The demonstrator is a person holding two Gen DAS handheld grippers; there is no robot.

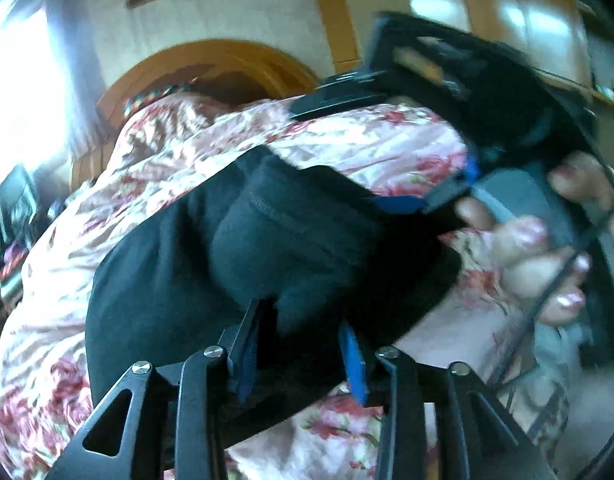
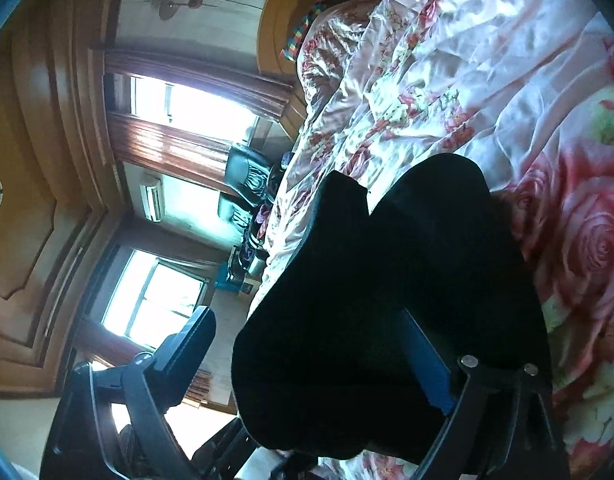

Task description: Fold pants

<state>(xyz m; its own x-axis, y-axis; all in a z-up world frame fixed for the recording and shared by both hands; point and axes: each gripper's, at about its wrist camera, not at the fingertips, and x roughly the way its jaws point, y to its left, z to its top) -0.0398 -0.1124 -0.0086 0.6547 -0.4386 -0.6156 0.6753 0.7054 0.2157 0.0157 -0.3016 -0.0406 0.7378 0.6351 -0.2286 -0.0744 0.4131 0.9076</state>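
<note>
1. Left wrist view: the left tongs (image 1: 303, 344) stand part open astride a fold of the black pants (image 1: 235, 248), pads apparently not pressing
2. The pants lie on the flowered bedspread (image 1: 179, 152), their length running away toward the right tongs (image 1: 447, 196)
3. Right wrist view: those stand wide, the pants between the jaws, ungripped

open floral bedspread (image 2: 487, 80) beyond the bunched black pants (image 2: 387, 300)

Daylight blows out the windows (image 2: 179, 112); the pants (image 2: 387, 300) read as featureless black. Motion blur smears the left view, and fisheye bends edges.
</note>
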